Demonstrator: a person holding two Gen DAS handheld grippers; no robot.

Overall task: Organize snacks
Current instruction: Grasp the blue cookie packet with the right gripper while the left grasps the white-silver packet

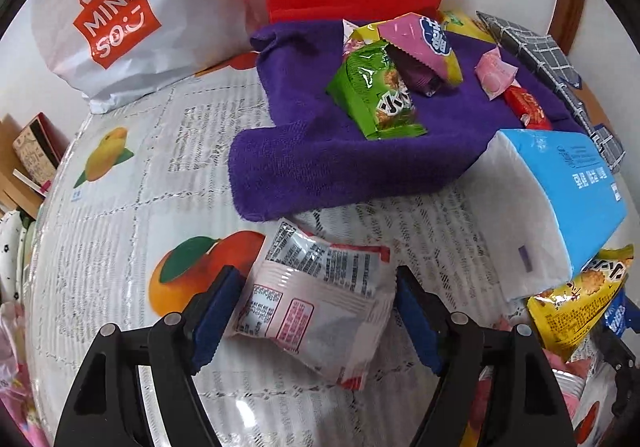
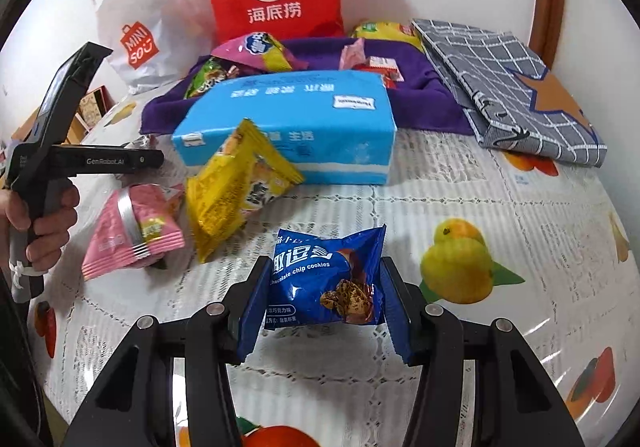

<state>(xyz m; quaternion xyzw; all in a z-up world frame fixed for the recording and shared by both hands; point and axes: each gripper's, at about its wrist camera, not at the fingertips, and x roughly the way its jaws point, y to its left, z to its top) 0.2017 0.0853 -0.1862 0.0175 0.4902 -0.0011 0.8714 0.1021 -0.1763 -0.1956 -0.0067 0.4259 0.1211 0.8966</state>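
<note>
Right wrist view: my right hand-held gripper [image 2: 322, 301] clamps one blue cookie packet [image 2: 326, 279]; my left hand-held gripper [image 1: 316, 311] straddles one white snack packet [image 1: 316, 303], grip uncertain.

Open tablecloth [image 2: 460, 183] right of blue tissue pack [image 2: 288, 135]; pack blocks straight path to purple towel [image 2: 424, 103]; yellow packet [image 2: 232, 191] crowds left.

Each claw [image 2: 324, 303] has black arms, silver pivot screws, blue pads [image 2: 250, 311]; bare-skinned hand [image 2: 44, 223].
</note>
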